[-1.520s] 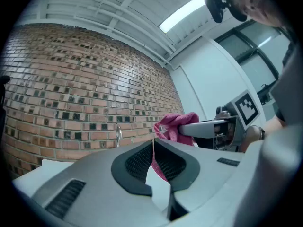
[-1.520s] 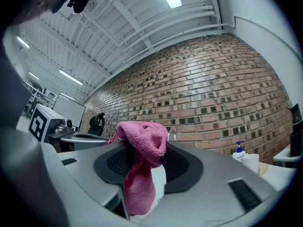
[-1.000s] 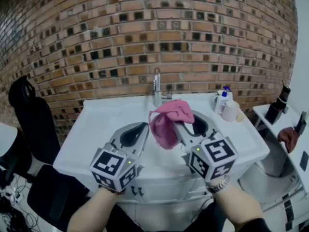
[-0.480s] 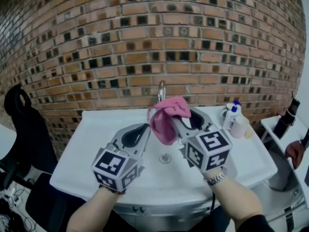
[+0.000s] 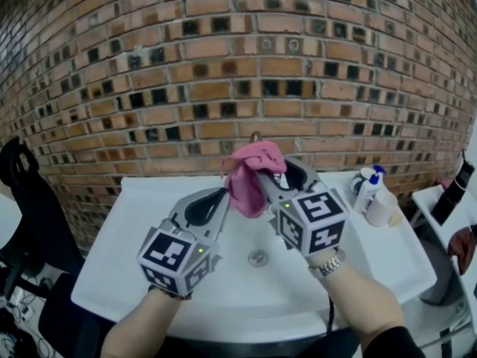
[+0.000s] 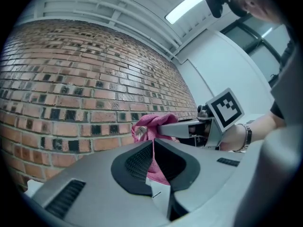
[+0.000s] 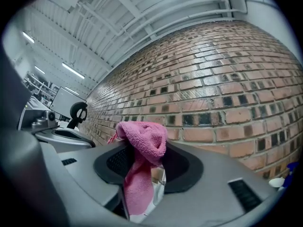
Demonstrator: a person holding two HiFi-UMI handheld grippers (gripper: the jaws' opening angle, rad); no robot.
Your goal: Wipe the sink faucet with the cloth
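R gripper (image 5: 267, 171) jaws clamp pink cloth (image 5: 248, 185); L gripper (image 5: 221, 195) jaws shut, empty.

Brick wall (image 5: 223, 66), rear. Black office chair (image 5: 30, 200), far left. White bottle with blue top (image 5: 367, 189), just beside a white cup (image 5: 381, 207), right. Ceiling strip light (image 6: 187, 6), lit.

grippers x2 (image 6: 152, 148) (image 7: 144, 155), cloth x1 (image 5: 250, 174), sink x1 (image 5: 149, 230)

The white sink counter (image 5: 134, 237) has a round drain (image 5: 258, 258) in the middle of its basin. Near its back right corner, a blue-capped white bottle (image 5: 367, 189) and a white cup (image 5: 381, 207) stand just beside each other.
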